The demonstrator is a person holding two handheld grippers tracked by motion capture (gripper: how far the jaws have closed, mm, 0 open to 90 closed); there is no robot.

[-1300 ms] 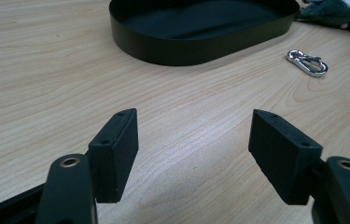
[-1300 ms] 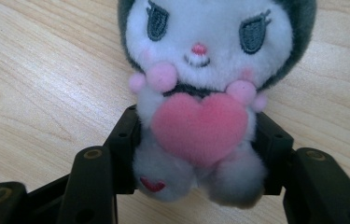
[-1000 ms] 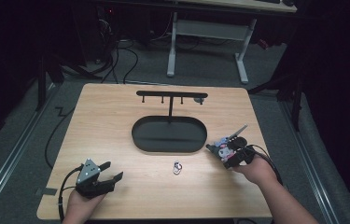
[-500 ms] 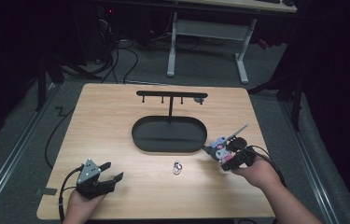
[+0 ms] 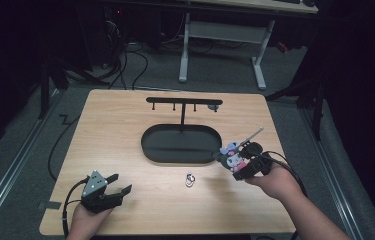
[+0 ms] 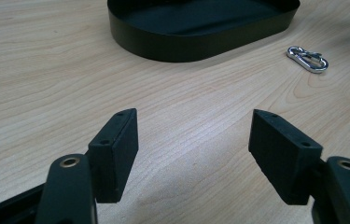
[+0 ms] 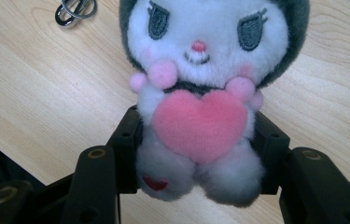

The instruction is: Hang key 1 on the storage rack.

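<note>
We see right gripper (image 7: 196, 154) clenched on plush toy (image 7: 200, 93), lifted at tray's (image 5: 175, 150) 4 o'clock — soft body may slip. Left gripper (image 6: 193, 149) released, idle — carabiner (image 5: 190, 179) could snag.

Table (image 5: 125, 125) lit evenly from above, surroundings v. dark. Soft shadows beside the tray (image 5: 175, 155). Gripper views sharp mid-frame, jaws a bit soft at the bottom edge; no glare.

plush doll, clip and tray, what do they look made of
Plush doll: soft fuzzy fabric with stitched eyes and a pink felt-like heart, squeezed in the right claw.
Clip: shiny silver, probably polished metal, with bright reflections.
Tray: matte black with a thin upright wall, painted metal or plastic; unclear which.
</note>
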